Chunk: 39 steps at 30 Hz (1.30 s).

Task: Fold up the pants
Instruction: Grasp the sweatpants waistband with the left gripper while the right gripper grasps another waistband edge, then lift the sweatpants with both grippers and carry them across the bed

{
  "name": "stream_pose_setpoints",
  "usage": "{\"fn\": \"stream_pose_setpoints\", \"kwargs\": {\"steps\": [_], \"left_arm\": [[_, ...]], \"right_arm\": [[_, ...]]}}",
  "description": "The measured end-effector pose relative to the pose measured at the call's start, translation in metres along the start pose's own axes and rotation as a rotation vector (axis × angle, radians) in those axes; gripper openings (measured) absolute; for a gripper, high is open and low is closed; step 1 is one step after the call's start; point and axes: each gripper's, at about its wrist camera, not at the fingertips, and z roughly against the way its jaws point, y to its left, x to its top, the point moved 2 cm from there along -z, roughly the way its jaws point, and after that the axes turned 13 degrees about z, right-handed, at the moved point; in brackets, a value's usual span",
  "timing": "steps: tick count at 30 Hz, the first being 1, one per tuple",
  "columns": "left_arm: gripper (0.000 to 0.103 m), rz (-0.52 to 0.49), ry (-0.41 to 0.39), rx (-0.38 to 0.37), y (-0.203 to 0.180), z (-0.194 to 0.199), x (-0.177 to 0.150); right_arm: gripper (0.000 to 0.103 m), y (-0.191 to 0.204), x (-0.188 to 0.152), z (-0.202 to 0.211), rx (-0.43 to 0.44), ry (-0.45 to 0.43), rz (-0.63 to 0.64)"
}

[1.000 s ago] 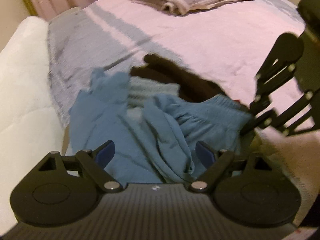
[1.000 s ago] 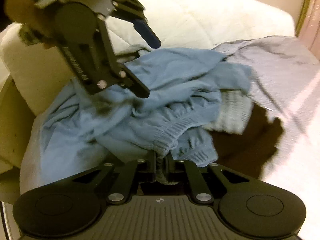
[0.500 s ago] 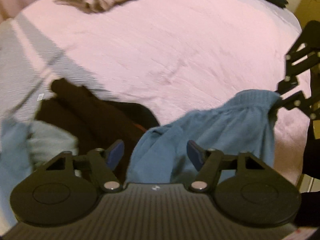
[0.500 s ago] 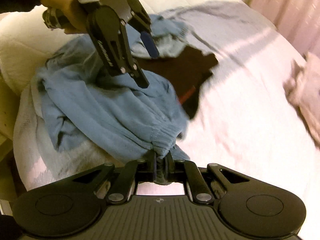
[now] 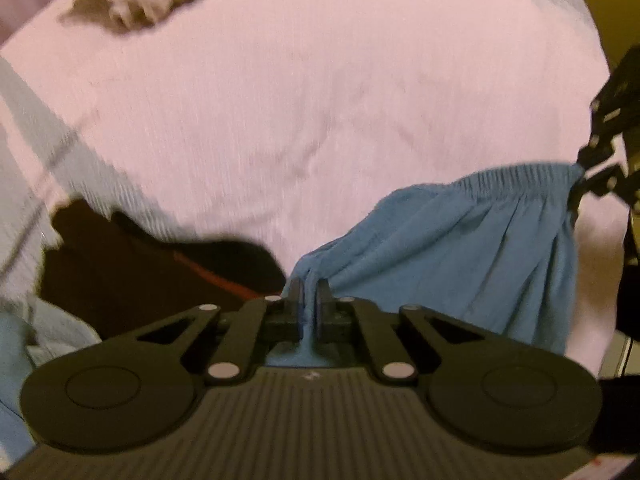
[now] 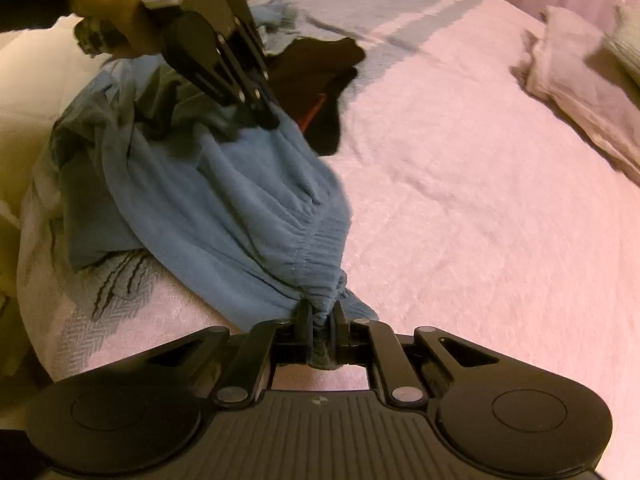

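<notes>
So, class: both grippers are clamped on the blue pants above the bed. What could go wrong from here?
1. The left gripper pinches only a thin bunch of the blue pants, which may slip out.
2. The trailing legs could drag the dark garment along.
3. The right gripper holds gathered waistband, so the fold may start crooked.

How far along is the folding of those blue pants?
Early on. Done: both grippers have hold of the blue pants at the gathered waistband, the left gripper shut on one part and the right gripper shut on another. In hand: the waistband hangs stretched between them over the pink bedspread. Left: no fold shows; the legs lie bunched beside a dark garment.
</notes>
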Motion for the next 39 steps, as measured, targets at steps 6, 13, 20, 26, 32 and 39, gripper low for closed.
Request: {"fn": "stream_pose_setpoints", "kwargs": {"steps": [6, 13, 20, 26, 32, 39], "left_arm": [[0.003, 0.022, -0.193, -0.026, -0.029, 0.061, 0.07], [0.003, -0.039, -0.381, -0.076, -0.099, 0.113, 0.175], [0.001, -0.065, -0.471, -0.054, -0.177, 0.127, 0.267], [0.002, -0.061, -0.451, -0.056, -0.25, 0.097, 0.334], [0.002, -0.094, -0.405, -0.142, -0.34, 0.024, 0.412], [0.001, -0.162, -0.369, -0.246, -0.441, -0.053, 0.491]], "right_arm": [[0.004, -0.04, -0.024, 0.066, -0.089, -0.025, -0.161], [0.003, -0.113, -0.055, 0.168, -0.321, -0.078, -0.253], [0.003, -0.173, -0.089, 0.245, -0.42, -0.126, -0.267], [0.003, -0.225, -0.161, 0.293, -0.386, -0.162, -0.349], [0.003, -0.291, -0.263, 0.343, -0.391, -0.133, -0.5], [0.003, -0.333, -0.366, 0.393, -0.479, -0.052, -0.669]]}}
